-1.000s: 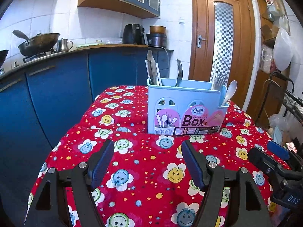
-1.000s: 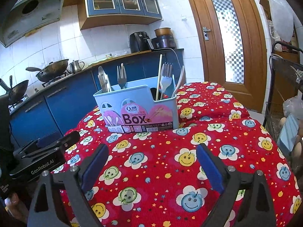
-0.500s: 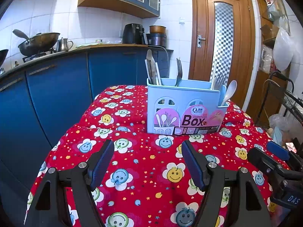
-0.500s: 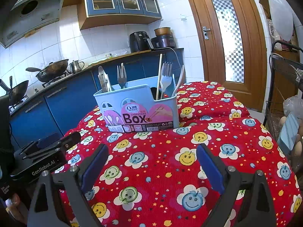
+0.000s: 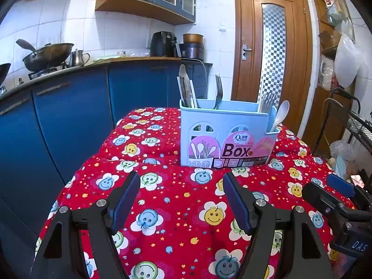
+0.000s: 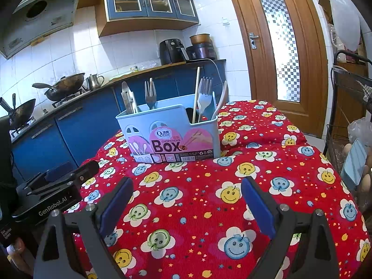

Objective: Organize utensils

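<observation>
The left gripper (image 5: 181, 187) has its jaws spread wide with nothing between the blue pads, only the red smiley-flower tablecloth (image 5: 176, 211) showing in the gap. The right gripper (image 6: 187, 191) is the same: jaws well apart, nothing held, bare cloth between its fingers.

Ahead of both pairs of jaws, further back on the cloth and well clear of the fingertips, stands the light blue utensil box (image 5: 226, 137) with a pink "Box" label on its front. From the left gripper it sits ahead and slightly right; from the right gripper it sits ahead and slightly left (image 6: 172, 137). In its left compartment stand metal tongs (image 6: 127, 100) and a metal fork (image 6: 150, 96). In the right compartment stand a chopstick (image 6: 197, 88), a pale plastic fork (image 6: 204, 95) and a white spoon (image 5: 280, 115) leaning out over the right-hand wall.

Both grippers point forward and tilt downward at the table, side by side; each shows at the edge of the other's view. Beyond the box are blue kitchen cabinets (image 5: 69, 116) and a wooden door (image 5: 272, 58).
</observation>
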{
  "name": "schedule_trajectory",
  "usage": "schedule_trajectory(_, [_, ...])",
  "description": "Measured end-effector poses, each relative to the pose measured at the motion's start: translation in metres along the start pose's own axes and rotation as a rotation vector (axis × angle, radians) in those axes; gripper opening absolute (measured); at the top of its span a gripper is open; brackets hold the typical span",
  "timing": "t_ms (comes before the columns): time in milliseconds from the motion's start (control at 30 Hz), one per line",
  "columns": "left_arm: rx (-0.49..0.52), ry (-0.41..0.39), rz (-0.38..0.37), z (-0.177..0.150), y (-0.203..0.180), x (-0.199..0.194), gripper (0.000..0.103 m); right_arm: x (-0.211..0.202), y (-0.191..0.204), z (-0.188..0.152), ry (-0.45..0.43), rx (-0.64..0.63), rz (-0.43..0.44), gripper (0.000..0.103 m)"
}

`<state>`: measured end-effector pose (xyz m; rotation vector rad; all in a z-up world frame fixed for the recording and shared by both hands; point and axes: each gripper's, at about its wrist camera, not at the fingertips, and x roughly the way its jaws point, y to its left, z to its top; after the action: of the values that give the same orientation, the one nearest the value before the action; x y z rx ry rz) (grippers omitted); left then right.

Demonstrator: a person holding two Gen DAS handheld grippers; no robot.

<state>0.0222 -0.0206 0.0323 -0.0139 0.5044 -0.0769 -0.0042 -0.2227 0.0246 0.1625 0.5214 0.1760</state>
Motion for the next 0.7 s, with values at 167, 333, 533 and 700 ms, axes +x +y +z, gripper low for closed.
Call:
schedule_trajectory(167, [-0.001, 0.000, -0.002, 0.0003, 0.0000, -0.0002, 0.075, -0.0001, 0.0001, 0.0004, 0.000, 0.000, 0.000, 0.096])
schedule_trajectory(333, [-0.002, -0.003, -0.003, 0.0008, 0.0004, -0.0016, 0.075, -0.0003, 0.0004, 0.0000, -0.001, 0.000, 0.000, 0.096])
schedule_trajectory(533, [-0.002, -0.003, -0.003, 0.0012, 0.0005, -0.0018, 0.075, -0.0004, 0.0004, 0.0006, 0.000, 0.000, 0.000, 0.096])
schedule_trajectory(700, [-0.002, -0.003, -0.002, 0.0010, 0.0004, -0.0019, 0.075, -0.0004, 0.0007, 0.0004, 0.000, 0.000, 0.000, 0.096])
